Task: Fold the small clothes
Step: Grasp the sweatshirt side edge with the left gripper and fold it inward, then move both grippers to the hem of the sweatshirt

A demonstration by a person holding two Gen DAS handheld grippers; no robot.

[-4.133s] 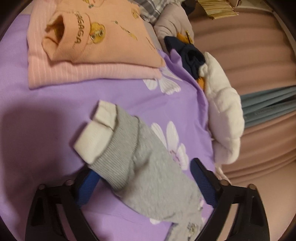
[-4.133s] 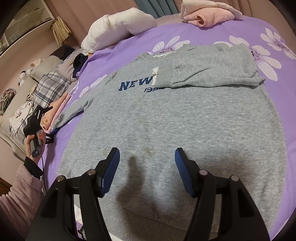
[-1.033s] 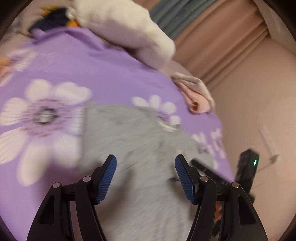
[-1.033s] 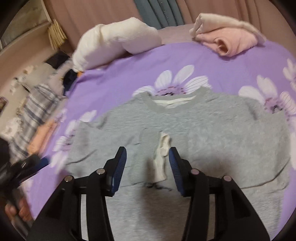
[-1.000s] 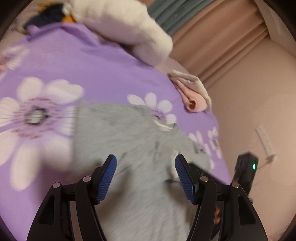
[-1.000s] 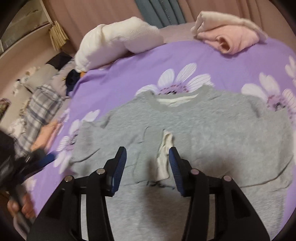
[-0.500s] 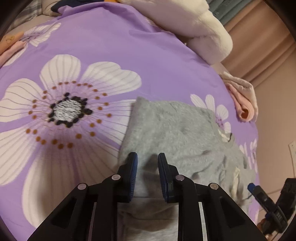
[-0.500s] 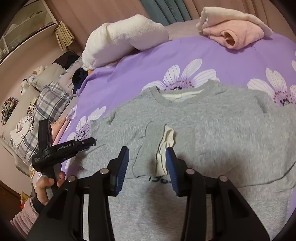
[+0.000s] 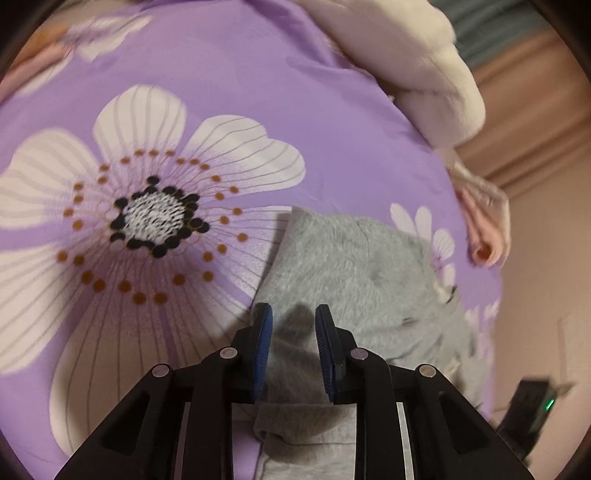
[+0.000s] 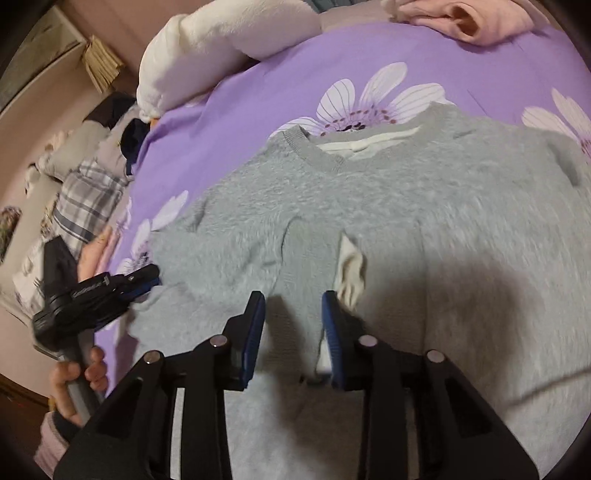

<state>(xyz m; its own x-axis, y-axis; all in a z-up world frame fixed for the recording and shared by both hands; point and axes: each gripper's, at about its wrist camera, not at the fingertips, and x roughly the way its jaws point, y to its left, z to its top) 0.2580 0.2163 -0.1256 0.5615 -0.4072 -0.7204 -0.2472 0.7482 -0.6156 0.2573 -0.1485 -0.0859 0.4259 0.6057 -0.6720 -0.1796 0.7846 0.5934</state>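
A grey sweatshirt [image 10: 461, 221] lies flat on the purple flowered bedspread [image 10: 258, 96], both sleeves folded in over its chest. A white cuff [image 10: 351, 269] shows at the middle. My right gripper [image 10: 293, 310] hangs low over the folded sleeve with its jaws partly closed around grey cloth, a gap still between them. My left gripper [image 9: 291, 325] is at the sweatshirt's [image 9: 351, 266] left shoulder edge, jaws narrowed with grey fabric between them. It also shows in the right wrist view [image 10: 122, 284], at the garment's left edge.
A white fluffy pillow [image 10: 229, 40] lies at the head of the bed, also in the left wrist view [image 9: 417, 62]. A folded pink garment [image 10: 465, 18] sits at the far right. Plaid and peach clothes [image 10: 85, 199] are piled off the left side.
Both grippers went from wide open to narrowed and dropped closer to the sweatshirt. The left one moved from the sleeve to the left shoulder edge.
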